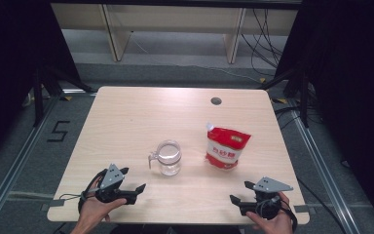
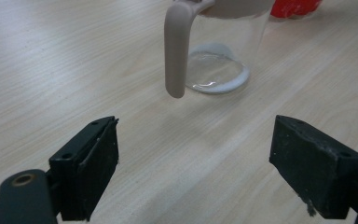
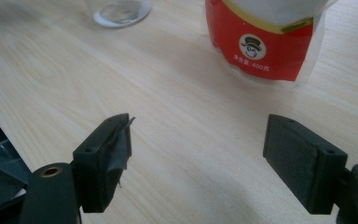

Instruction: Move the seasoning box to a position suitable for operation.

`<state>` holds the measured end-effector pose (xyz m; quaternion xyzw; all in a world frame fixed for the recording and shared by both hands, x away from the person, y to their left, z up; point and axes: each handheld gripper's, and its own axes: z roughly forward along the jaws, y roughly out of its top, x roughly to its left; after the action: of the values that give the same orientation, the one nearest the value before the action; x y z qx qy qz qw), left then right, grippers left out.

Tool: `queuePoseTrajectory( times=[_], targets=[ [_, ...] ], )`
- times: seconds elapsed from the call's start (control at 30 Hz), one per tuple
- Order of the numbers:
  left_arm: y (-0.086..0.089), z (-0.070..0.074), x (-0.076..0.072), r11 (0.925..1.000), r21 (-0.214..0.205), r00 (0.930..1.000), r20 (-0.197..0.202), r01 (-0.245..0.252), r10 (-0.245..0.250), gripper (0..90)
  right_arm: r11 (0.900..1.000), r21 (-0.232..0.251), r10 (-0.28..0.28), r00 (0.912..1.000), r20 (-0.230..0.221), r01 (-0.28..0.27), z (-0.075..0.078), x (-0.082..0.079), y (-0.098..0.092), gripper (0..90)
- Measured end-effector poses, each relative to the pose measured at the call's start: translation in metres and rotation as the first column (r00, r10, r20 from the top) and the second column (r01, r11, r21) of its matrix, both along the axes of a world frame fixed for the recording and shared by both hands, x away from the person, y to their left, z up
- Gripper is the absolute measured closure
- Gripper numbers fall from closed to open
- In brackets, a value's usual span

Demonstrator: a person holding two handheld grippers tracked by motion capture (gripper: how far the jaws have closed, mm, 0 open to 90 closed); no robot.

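Glass jar (image 1: 168, 158) with a grey-beige handle (image 1: 152, 159) stands upright near the middle of the wooden counter (image 1: 126, 122), and everything else is placed here against it. Its handle sticks out on the side toward the left gripper (image 1: 132, 180), and in the left gripper view a thin white layer lies on the bottom of the jar (image 2: 216, 65), with the handle (image 2: 176, 51) hanging free above the wood. Just beside the jar, on the side away from its handle, stands a red and white pouch (image 1: 226, 147), apart from the glass and leaning a little; the right gripper view shows a small cartoon face in a round badge on the red band of the pouch (image 3: 265, 44). The left gripper sits nearer the person than the jar, close to the counter's near edge, held in the left hand (image 1: 95, 210); its fingers (image 2: 91, 163) stand wide apart with bare wood between them and point toward the jar without touching it. The right gripper (image 1: 240, 192) sits well apart from the jar, nearer the person than the pouch, held in the right hand (image 1: 272, 222); its fingers (image 3: 107, 156) are likewise spread wide over bare wood, with the pouch ahead of them and untouched.
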<state>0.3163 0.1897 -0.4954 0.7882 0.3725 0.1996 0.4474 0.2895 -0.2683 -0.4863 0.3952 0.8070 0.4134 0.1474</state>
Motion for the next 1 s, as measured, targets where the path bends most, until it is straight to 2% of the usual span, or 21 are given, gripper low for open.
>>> queuePoseTrajectory(
  times=[0.17, 0.2, 0.23, 0.3, 0.37, 0.43, 0.47, 0.57, 0.67, 0.7, 0.73, 0.77, 0.8, 0.87, 0.97, 1.0],
  targets=[
    [0.001, 0.000, 0.003, 0.9997, 0.009, 0.9997, -0.005, -0.023, 0.023, 16.0, 0.9999, 0.010, 0.002, 0.9997, 0.022, -0.002, 0.001, 0.000, -0.001, 25.0],
    [0.001, -0.001, 0.004, 0.9996, 0.001, 0.9996, -0.001, -0.027, 0.027, 16.4, 0.9999, 0.011, 0.005, 0.9999, 0.015, -0.005, 0.001, 0.000, -0.001, 25.6],
    [0.002, 0.000, 0.005, 0.9996, 0.004, 0.9996, -0.005, -0.026, 0.026, 16.8, 0.9997, 0.011, -0.023, 0.9997, -0.004, 0.023, 0.002, -0.003, 0.001, 25.5],
    [0.002, 0.000, 0.008, 0.9993, 0.011, 0.9994, 0.000, -0.035, 0.035, 18.8, 0.9998, 0.014, -0.016, 0.9999, -0.003, 0.016, 0.003, -0.002, 0.001, 25.5],
    [0.000, 0.000, 0.011, 0.9990, -0.008, 0.9990, 0.001, -0.044, 0.044, 20.3, 0.9998, 0.015, -0.016, 0.9999, 0.000, 0.016, 0.003, -0.003, 0.001, 25.6],
    [0.000, 0.001, 0.013, 0.9991, -0.006, 0.9991, 0.007, -0.041, 0.041, 20.2, 0.9997, 0.012, -0.020, 0.9998, 0.004, 0.020, 0.003, -0.003, 0.001, 25.6],
    [-0.002, 0.001, 0.016, 0.9989, -0.030, 0.9992, 0.012, -0.037, 0.037, 20.3, 0.9999, 0.003, -0.010, 0.9997, 0.021, 0.010, 0.003, -0.001, 0.000, 25.6],
    [-0.003, 0.001, 0.020, 0.9984, -0.008, 0.9982, 0.021, -0.057, 0.057, 20.3, 0.9998, 0.013, -0.015, 0.9993, 0.036, 0.014, 0.003, -0.001, 0.000, 27.2],
    [-0.002, 0.001, 0.023, 0.9979, -0.019, 0.9979, 0.018, -0.063, 0.063, 21.4, 0.9996, 0.017, -0.021, 0.9991, 0.037, 0.020, 0.004, -0.001, 0.000, 27.2],
    [-0.001, 0.001, 0.026, 0.9969, -0.023, 0.9970, 0.020, -0.075, 0.075, 22.2, 0.9997, 0.017, -0.021, 0.9991, 0.036, 0.020, 0.004, -0.001, 0.000, 27.2],
    [-0.001, 0.001, 0.026, 0.9969, -0.023, 0.9970, 0.020, -0.075, 0.075, 23.6, 0.9999, 0.003, -0.011, 0.9983, 0.057, 0.010, 0.004, 0.000, -0.001, 27.2],
    [-0.002, 0.002, 0.028, 0.9967, -0.024, 0.9967, 0.023, -0.077, 0.078, 24.9, 1.0000, 0.006, -0.007, 0.9985, 0.054, 0.006, 0.004, 0.000, -0.001, 27.2],
    [-0.002, 0.003, 0.031, 0.9964, -0.028, 0.9963, 0.028, -0.080, 0.081, 25.1, 0.9995, 0.021, -0.023, 0.9994, 0.027, 0.023, 0.004, -0.002, 0.001, 27.2],
    [-0.005, 0.004, 0.033, 0.9958, -0.030, 0.9955, 0.035, -0.087, 0.088, 27.8, 0.9996, 0.020, -0.023, 0.9992, 0.032, 0.022, 0.004, -0.002, 0.001, 27.2],
    [-0.007, 0.005, 0.035, 0.9966, -0.026, 0.9959, 0.044, -0.079, 0.080, 32.7, 0.9997, 0.018, -0.018, 0.9992, 0.035, 0.017, 0.004, -0.001, 0.001, 27.2],
    [-0.008, 0.005, 0.038, 0.9976, -0.018, 0.9963, 0.053, -0.067, 0.067, 34.3, 0.9999, 0.012, -0.001, 0.9987, 0.051, 0.001, 0.003, 0.000, 0.000, 27.2]
  ],
)
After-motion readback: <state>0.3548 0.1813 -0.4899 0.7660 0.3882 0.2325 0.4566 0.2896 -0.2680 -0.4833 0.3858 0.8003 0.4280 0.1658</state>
